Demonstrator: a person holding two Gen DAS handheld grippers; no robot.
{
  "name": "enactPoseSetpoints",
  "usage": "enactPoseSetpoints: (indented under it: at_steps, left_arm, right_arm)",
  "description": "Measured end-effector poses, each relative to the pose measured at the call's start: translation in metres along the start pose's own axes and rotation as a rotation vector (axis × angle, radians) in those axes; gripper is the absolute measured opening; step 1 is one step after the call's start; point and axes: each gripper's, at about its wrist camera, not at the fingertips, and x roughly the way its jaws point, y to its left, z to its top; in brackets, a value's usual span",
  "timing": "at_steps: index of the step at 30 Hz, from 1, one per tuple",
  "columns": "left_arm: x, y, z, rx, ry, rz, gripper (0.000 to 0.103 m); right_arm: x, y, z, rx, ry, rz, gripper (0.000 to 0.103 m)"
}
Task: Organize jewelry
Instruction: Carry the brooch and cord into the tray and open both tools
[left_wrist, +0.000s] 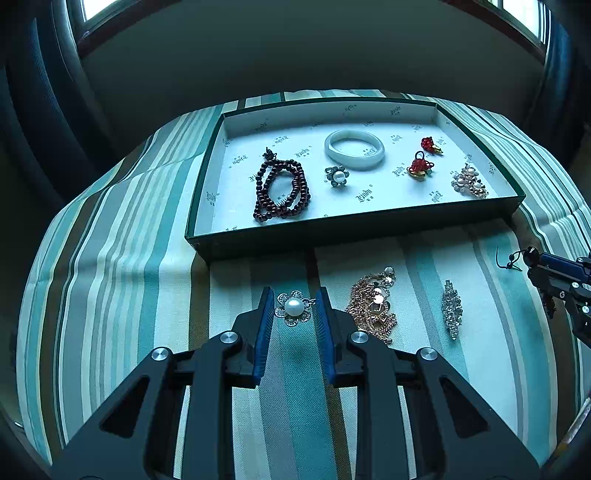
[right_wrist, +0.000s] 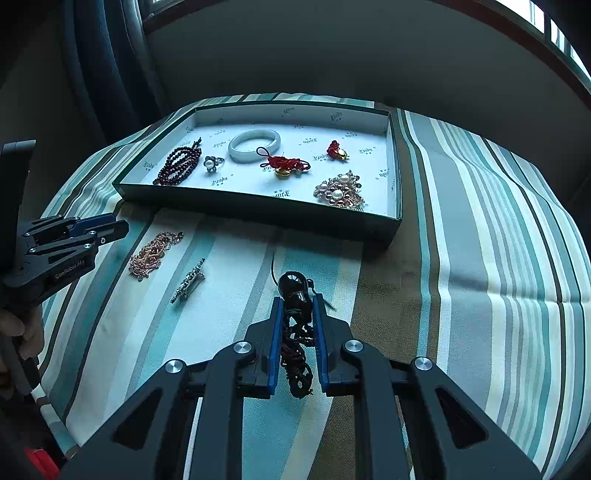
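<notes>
1. Blue-padded left gripper has its jaws narrowed around a pearl flower brooch on the striped cloth, near the tray; whether the pads actually press it is hard to tell.
2. Right gripper is clamped on a black knotted cord charm, whose lower tassel is hidden between the pads.
3. Left of it on the cloth lie a gold chain pile and a crystal clip.
4. Inside the tray: beads, bangle, pearl ring.
</notes>
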Motion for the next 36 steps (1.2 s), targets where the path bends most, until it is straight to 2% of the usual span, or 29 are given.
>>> enactPoseSetpoints:
  at_steps: [9,18,27,31,36]
  left_arm:
    - [-0.021,0.002,0.025,-0.01,-0.07,-0.01,0.023]
    - [-0.015,0.006,0.071,-0.027,-0.131,-0.01,0.023]
    - [0.031,0.014,0.132,-0.052,-0.151,0.034,0.023]
    - [0.064,0.018,0.152,-0.079,-0.115,0.039,0.023]
    - [0.103,0.017,0.163,-0.066,-0.061,0.065,0.023]
  right_arm:
    - [-0.022,0.004,0.024,0.014,-0.078,0.028,0.016]
    - [-0.021,0.003,0.084,0.011,-0.188,0.037,0.016]
    - [0.023,-0.008,0.143,0.03,-0.229,0.014,0.016]
    - [0.056,-0.01,0.158,0.049,-0.199,0.011,0.016]
    - [0.096,-0.013,0.164,0.055,-0.142,-0.003,0.016]
